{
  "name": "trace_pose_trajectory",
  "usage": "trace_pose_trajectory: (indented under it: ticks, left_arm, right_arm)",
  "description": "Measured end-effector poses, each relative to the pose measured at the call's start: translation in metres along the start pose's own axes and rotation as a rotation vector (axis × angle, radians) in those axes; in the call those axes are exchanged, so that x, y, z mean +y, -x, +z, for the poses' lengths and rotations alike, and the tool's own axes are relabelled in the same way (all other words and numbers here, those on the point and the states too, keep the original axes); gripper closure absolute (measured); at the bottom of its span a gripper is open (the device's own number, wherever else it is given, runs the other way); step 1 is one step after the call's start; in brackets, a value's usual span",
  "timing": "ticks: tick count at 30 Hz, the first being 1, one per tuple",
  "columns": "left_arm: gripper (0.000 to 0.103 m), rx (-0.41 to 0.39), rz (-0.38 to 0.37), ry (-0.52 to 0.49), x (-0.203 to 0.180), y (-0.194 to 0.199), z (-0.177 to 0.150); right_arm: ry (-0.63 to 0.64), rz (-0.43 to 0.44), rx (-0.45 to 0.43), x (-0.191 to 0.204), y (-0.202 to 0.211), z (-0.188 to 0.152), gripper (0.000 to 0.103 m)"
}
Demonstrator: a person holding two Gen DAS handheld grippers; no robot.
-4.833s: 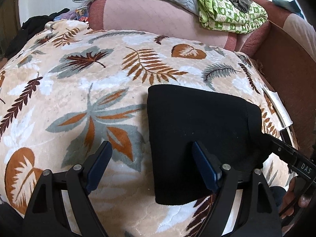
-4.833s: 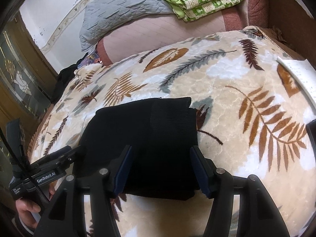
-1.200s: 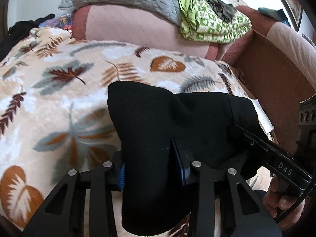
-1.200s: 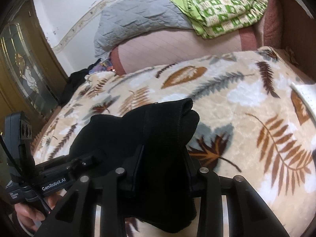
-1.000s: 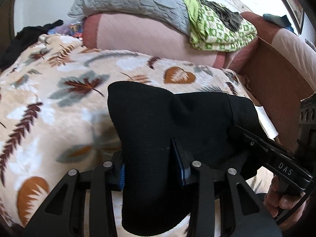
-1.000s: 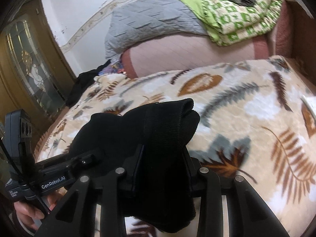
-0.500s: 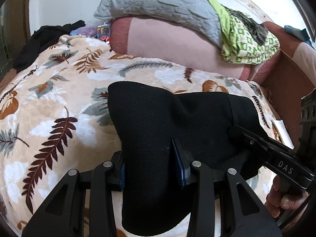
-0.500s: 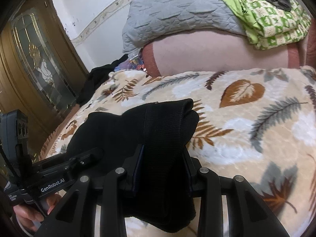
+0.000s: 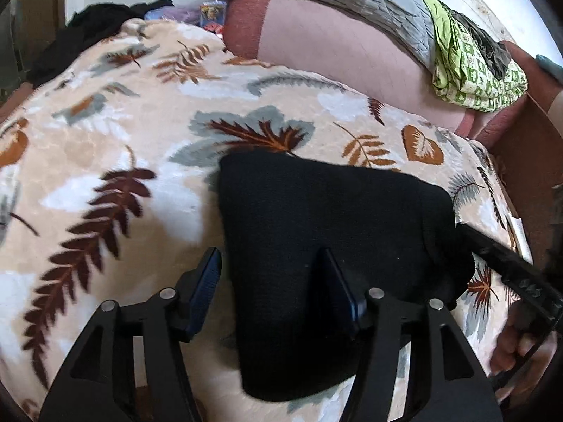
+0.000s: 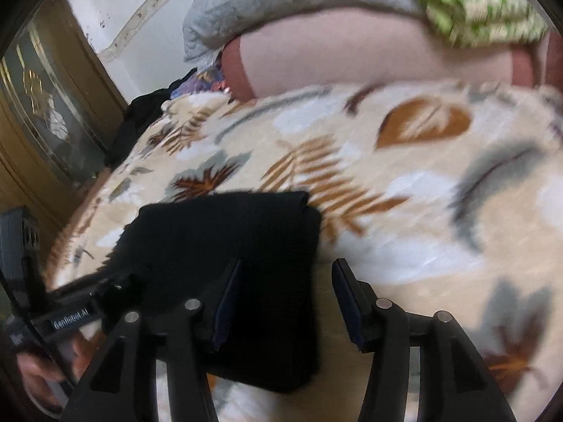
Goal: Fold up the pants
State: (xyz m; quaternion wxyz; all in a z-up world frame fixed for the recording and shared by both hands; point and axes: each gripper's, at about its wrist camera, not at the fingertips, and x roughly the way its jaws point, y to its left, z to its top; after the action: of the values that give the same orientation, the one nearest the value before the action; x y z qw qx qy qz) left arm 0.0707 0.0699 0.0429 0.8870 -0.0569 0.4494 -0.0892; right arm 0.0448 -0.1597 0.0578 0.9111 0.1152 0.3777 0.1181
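Your pants lie as a compact black bundle on the leaf-print blanket, so the folding looks finished. Your left gripper and right gripper have fingers spread, straddling its edges without pinching, presumably freeing it

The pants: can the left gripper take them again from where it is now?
Probably yes. The left gripper is open, and the pants lie flat right beside it, nothing between.
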Motion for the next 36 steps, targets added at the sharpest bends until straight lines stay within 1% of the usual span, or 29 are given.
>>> trace_pose_trajectory:
  ticks: [2, 5, 6, 8, 11, 14, 18, 23, 25, 28, 30, 33, 36]
  left_arm:
    - [0.044, -0.024, 0.042, -0.011, 0.0, 0.006, 0.003]
    - [0.044, -0.024, 0.038, -0.012, -0.002, 0.008, 0.003]
    - [0.044, -0.024, 0.039, -0.011, -0.004, 0.007, 0.002]
    - [0.044, -0.017, 0.056, -0.024, -0.007, 0.001, 0.0]
    - [0.043, -0.006, 0.063, -0.026, -0.008, -0.007, -0.004]
    - [0.038, -0.012, 0.055, -0.014, -0.008, -0.011, -0.006]
    - [0.037, -0.015, 0.053, -0.013, -0.012, -0.016, -0.007]
    - [0.037, -0.012, 0.062, -0.029, -0.016, -0.01, -0.006]
    - [0.037, -0.019, 0.064, -0.028, -0.014, -0.003, -0.004]
    - [0.037, -0.051, 0.06, -0.01, -0.011, 0.006, 0.001]
    - [0.037, -0.057, 0.066, -0.002, -0.009, 0.005, 0.006]
    - [0.037, -0.045, 0.083, 0.007, -0.006, -0.005, 0.012]
    - [0.037, -0.034, 0.084, 0.009, -0.004, -0.016, 0.014]
  right_arm:
    - [0.003, 0.034, -0.023, 0.003, 0.015, 0.005, 0.051]
    - [0.03, 0.085, -0.019, 0.018, 0.019, 0.01, 0.053]
    - [0.061, 0.095, -0.01, 0.027, 0.016, 0.009, 0.053]
    - [0.107, 0.086, 0.006, 0.039, 0.011, 0.004, 0.054]
    - [0.164, 0.032, 0.045, 0.046, -0.004, -0.01, 0.054]
    - [0.173, 0.002, 0.051, 0.038, -0.011, -0.024, 0.054]
    - [0.169, 0.005, 0.046, 0.032, -0.016, -0.032, 0.053]
    - [0.149, 0.025, 0.051, 0.033, -0.006, -0.024, 0.053]
    - [0.135, 0.035, 0.03, 0.032, 0.002, -0.019, 0.053]
    - [0.128, 0.035, 0.004, 0.033, 0.008, -0.009, 0.053]
    - [0.117, 0.04, -0.005, 0.033, 0.007, -0.002, 0.053]
    - [0.109, 0.042, -0.016, 0.034, 0.0, 0.006, 0.053]
    - [0.112, 0.036, -0.01, 0.034, -0.014, 0.012, 0.053]
